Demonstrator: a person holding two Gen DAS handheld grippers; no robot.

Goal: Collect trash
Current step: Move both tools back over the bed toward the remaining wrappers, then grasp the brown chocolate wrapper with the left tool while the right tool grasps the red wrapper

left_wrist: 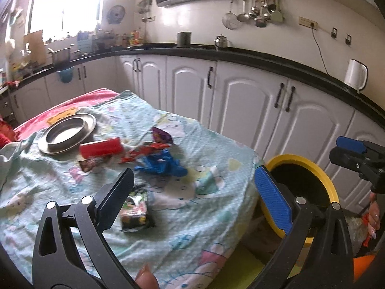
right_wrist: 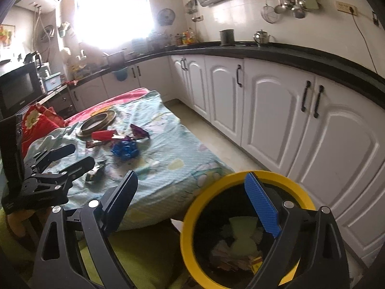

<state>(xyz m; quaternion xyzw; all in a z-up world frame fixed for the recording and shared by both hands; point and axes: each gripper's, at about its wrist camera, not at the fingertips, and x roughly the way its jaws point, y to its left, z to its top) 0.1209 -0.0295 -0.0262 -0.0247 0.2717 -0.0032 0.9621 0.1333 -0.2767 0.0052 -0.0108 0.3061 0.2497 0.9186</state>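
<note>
Hovering wide open and empty, the left gripper (left_wrist: 192, 197) frames a blurred green wrapper (left_wrist: 136, 210) at seven o'clock, while the equally splayed right gripper (right_wrist: 192, 207) half-hides the yellow-rimmed bin (right_wrist: 216, 185), contents indistinct.

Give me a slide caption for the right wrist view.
Open right gripper above the yellow-rimmed bin, wrappers left on the table.

No lettering can be read on any wrapper, appliance or wall fitting.
</note>
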